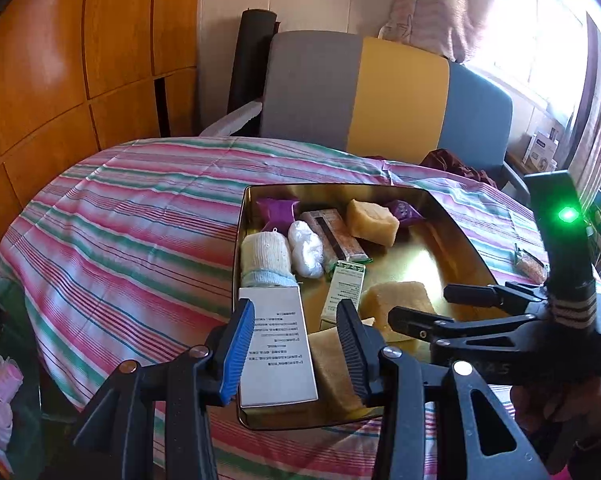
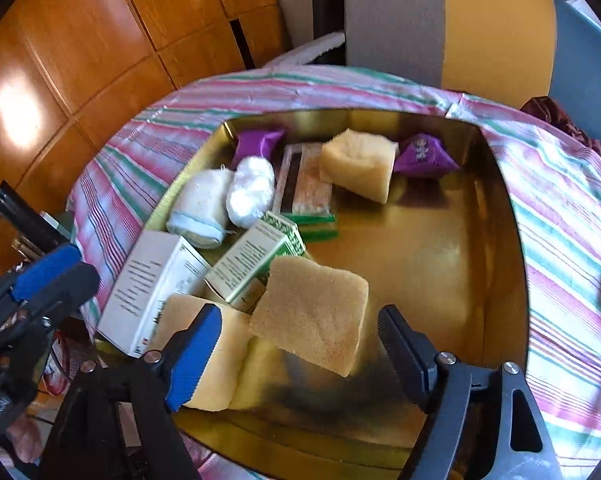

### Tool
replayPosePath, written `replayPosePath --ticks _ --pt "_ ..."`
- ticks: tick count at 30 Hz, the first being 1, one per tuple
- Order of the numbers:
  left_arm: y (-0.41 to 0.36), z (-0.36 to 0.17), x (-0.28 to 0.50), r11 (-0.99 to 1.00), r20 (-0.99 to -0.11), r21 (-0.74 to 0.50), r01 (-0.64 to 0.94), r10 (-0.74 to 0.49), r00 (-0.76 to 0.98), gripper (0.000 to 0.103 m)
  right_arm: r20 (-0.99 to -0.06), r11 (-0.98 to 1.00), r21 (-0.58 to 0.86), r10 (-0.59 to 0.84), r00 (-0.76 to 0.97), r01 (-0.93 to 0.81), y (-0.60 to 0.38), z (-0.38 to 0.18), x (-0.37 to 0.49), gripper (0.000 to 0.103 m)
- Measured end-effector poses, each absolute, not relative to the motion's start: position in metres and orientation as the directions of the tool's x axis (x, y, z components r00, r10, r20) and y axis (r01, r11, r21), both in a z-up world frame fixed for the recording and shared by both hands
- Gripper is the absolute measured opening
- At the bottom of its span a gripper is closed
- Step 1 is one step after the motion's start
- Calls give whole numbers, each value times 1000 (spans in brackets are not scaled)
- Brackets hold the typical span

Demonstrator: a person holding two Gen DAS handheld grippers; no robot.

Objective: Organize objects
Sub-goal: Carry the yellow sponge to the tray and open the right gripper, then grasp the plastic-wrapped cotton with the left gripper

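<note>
Right gripper (image 2: pixel 296 354) spread wide, empty, over golden tray's (image 2: pixel 504 208) near edge with yellow sponge (image 2: pixel 312 316) between and just ahead of fingers, untouched, tilted on neighbours; left gripper (image 1: pixel 296 348) part-open, gripping nothing, farther left above white box (image 1: pixel 276 344).

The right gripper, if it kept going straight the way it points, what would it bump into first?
Most likely the yellow sponge lying between its open fingers in the gold tray. Depth is hard to judge here.
</note>
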State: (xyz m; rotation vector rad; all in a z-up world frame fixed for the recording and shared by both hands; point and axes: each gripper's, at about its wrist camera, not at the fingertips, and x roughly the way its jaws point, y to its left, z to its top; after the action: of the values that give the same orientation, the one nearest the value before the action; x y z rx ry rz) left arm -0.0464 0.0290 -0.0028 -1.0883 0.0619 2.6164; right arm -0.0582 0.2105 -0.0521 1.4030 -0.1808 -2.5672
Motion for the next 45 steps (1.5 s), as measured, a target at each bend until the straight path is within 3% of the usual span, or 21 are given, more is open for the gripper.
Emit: replayPosePath --ticks 15,33,45 --pt "55 12 -29 -929 -681 -37 -368 293 -671 43 -751 -974 224 -160 -641 -18 286 -5 -15 86" --pt "164 25 -7 -814 -684 69 -577 382 -621 43 -733 -862 182 201 -649 -472 503 4 61 88" --pt "278 8 8 -680 -752 61 -730 450 -482 43 -748 -632 347 258 -611 -693 588 -22 110 88"
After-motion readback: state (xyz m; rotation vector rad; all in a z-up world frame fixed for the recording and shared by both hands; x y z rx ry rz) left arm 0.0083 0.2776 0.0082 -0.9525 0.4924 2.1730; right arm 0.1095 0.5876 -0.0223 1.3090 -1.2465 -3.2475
